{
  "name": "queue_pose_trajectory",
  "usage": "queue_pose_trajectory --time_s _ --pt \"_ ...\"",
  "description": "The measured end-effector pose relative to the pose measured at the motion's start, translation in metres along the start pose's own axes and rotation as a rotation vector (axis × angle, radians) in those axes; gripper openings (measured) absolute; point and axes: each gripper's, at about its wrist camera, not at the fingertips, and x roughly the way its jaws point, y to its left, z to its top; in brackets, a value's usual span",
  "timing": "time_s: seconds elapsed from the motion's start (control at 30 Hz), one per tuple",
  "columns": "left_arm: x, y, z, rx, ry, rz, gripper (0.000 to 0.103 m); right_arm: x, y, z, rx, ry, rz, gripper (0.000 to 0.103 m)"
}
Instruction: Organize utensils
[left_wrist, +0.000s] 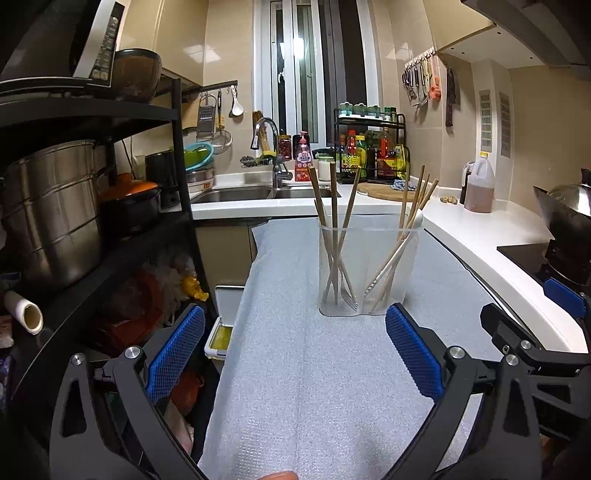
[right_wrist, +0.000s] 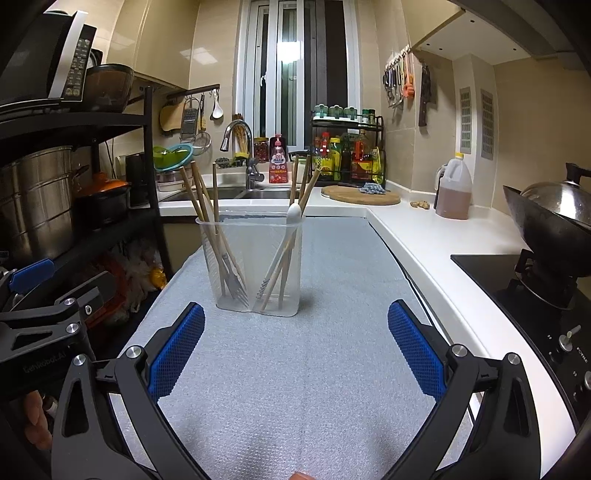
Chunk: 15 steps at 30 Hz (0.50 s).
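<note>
Worktop (right_wrist: 314, 387) under a grey mat, bounded on the left by a black shelf rack (left_wrist: 177, 155) and on the right by a white counter edge (right_wrist: 424, 258). A clear two-compartment holder (left_wrist: 367, 271) stands upright mid-mat; chopsticks (left_wrist: 334, 206) and a fork (left_wrist: 347, 291) occupy its left compartment, chopsticks and a white spoon (right_wrist: 291, 225) its right. Left gripper (left_wrist: 295, 354) and right gripper (right_wrist: 295, 350) are spread wide, empty, short of the holder over bare mat.

The near mat (right_wrist: 303, 387) lies bare, the holder (right_wrist: 255, 266) with its chopsticks (right_wrist: 201, 199) standing farther on, shelving (left_wrist: 110, 240) crowding the left and a wok (right_wrist: 554, 218) the right.
</note>
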Motion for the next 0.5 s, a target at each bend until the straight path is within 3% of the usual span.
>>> queue_pose_trajectory --time_s 0.5 --pt "-0.013 -0.004 0.002 -0.001 -0.022 0.009 0.095 -0.008 -0.003 -0.002 0.017 -0.004 0.010 0.098"
